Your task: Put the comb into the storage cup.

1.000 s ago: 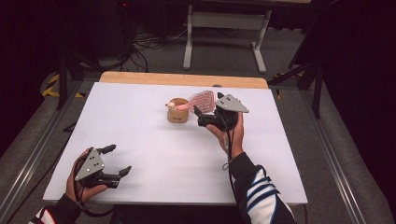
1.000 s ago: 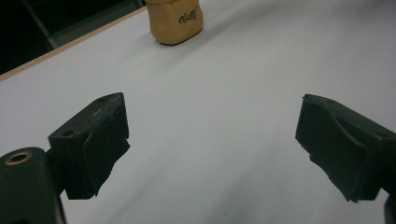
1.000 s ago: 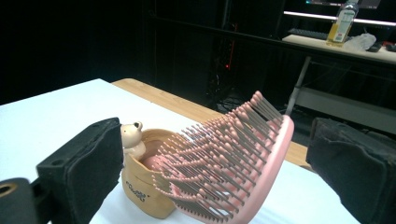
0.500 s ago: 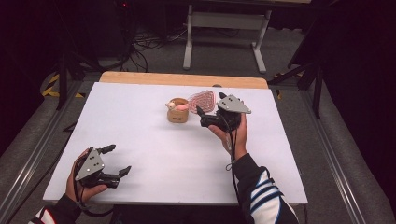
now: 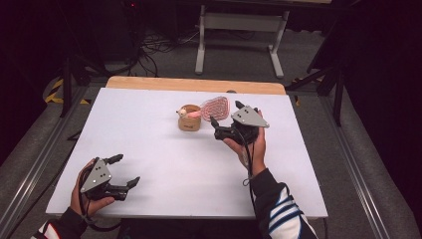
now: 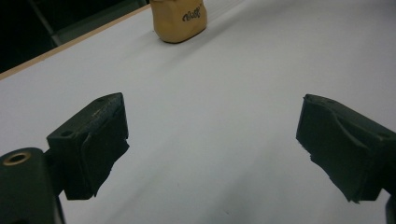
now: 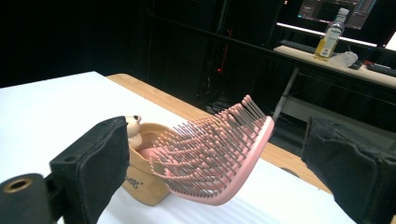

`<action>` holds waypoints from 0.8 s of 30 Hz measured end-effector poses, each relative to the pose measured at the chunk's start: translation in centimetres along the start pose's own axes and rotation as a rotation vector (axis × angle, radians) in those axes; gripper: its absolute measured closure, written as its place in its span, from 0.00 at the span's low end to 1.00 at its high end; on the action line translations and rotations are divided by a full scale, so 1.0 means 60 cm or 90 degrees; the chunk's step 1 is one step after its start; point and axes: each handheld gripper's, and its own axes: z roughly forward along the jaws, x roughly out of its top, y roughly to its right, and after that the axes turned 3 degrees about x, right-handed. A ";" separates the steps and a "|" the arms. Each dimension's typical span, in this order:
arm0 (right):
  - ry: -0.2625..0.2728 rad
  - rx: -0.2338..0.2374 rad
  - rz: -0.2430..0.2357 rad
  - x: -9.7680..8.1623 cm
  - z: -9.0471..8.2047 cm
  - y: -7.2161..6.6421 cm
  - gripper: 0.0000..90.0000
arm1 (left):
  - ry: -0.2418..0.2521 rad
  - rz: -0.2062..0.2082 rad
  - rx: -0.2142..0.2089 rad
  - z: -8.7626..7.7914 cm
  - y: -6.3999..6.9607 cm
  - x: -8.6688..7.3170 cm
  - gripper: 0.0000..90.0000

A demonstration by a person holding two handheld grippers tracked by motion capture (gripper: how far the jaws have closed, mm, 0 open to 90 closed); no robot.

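A small tan cup stands at the table's far middle, with a pink hairbrush leaning out of it to the right. My right gripper hovers just right of the cup, open. Its jaws have just been closing a little. In the right gripper view the brush head lies between the wide-apart pads, and neither presses on it. A small pale figure sits in the cup. My left gripper rests open near the front left edge, pointing toward the cup, with nothing between its pads.
The white table top has a wooden strip along its far edge. Beyond it are a dark floor with cables and a metal stand. A bottle stands on a far shelf.
The right gripper has shifted only slightly beside the brush. The cup, the brush and the left gripper stay where they were.
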 end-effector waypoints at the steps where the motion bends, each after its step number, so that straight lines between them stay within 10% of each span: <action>1: -0.001 0.001 0.002 0.000 -0.002 0.000 0.09 | 0.000 0.000 0.000 0.000 0.001 0.000 0.11; 15: 0.004 0.012 0.030 -0.004 -0.028 0.007 0.09 | -0.002 -0.001 0.003 -0.001 -0.002 0.000 0.11; 24: -0.003 0.016 -0.002 -0.004 -0.046 -0.003 0.09 | 0.004 -0.003 0.009 -0.001 -0.002 0.002 0.11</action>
